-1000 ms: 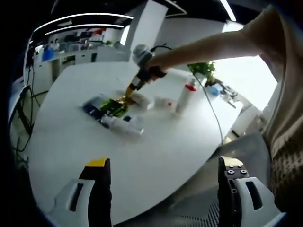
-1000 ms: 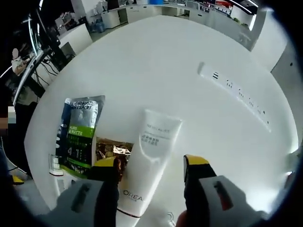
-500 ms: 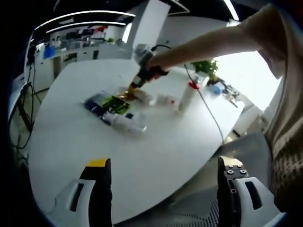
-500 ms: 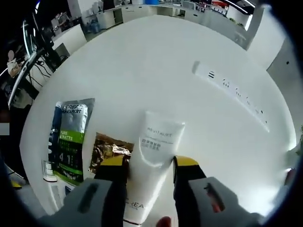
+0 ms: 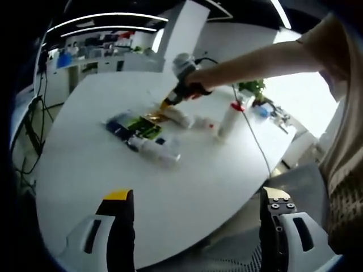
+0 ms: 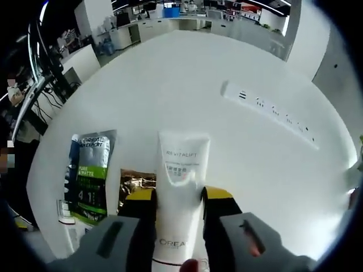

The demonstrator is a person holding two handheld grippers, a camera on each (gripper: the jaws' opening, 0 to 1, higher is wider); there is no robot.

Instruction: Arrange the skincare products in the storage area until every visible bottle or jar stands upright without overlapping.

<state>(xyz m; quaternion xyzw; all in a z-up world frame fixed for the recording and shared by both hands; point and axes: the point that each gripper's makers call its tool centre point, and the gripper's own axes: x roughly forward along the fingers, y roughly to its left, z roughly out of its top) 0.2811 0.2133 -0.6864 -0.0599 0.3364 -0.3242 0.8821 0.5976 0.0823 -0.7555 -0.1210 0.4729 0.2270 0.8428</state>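
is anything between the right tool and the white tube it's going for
No. The right tool has its jaws closed on the white tube, with nothing in between. A gold packet and a green sachet lie on the table just to the side.

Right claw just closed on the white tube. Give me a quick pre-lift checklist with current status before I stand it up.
1. Right claw shut on the white tube, jaws on both its sides: ok.
2. Grip sits mid-tube, crimped end pointing away: ok.
3. Gold sachet free of the tube: cannot tell, it lies right against the left jaw.
4. Green and blue packet apart from the tube: ok.
5. Power strip well away on the table: ok.
6. Left claw open, held back at the table edge: ok.
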